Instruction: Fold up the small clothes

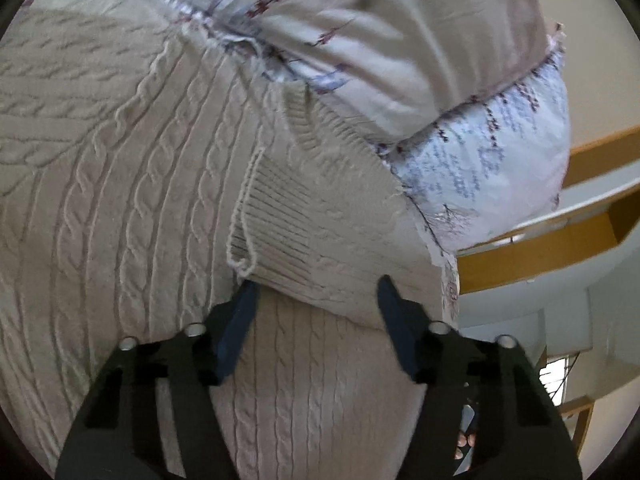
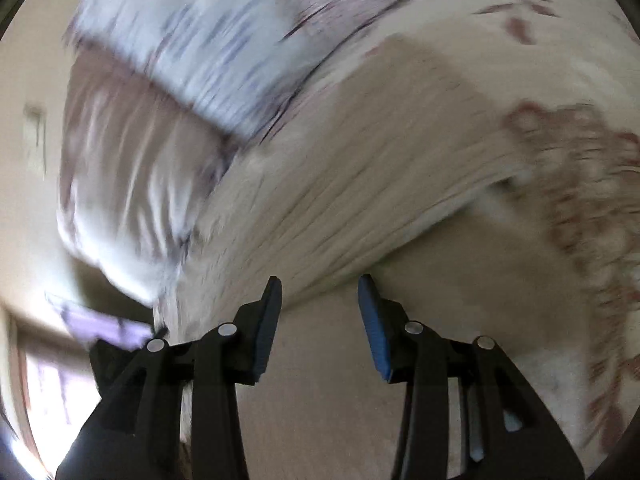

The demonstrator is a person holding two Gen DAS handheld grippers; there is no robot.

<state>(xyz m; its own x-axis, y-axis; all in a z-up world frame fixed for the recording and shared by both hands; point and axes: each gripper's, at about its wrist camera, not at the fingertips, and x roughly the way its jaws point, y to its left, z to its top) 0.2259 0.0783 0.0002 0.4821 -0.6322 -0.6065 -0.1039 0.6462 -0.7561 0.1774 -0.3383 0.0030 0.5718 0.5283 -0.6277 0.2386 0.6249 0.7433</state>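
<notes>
A beige cable-knit sweater (image 1: 120,184) lies spread on a floral bedcover (image 1: 380,40). One sleeve with a ribbed cuff (image 1: 288,228) is folded across its body, and a loose yarn loop hangs at the cuff's edge. My left gripper (image 1: 316,292) is open, its blue-padded fingers on either side of the sleeve end, just above the knit. In the blurred right wrist view, my right gripper (image 2: 320,284) is open and empty above a beige knit surface (image 2: 360,184), likely the same sweater.
A pale blue printed pillow or quilt (image 1: 488,160) lies at the bed's edge beside the sweater; it also shows in the right wrist view (image 2: 208,40). Wooden furniture (image 1: 540,248) stands beyond the bed. A maroon floral print (image 2: 580,184) marks the bedcover to the right.
</notes>
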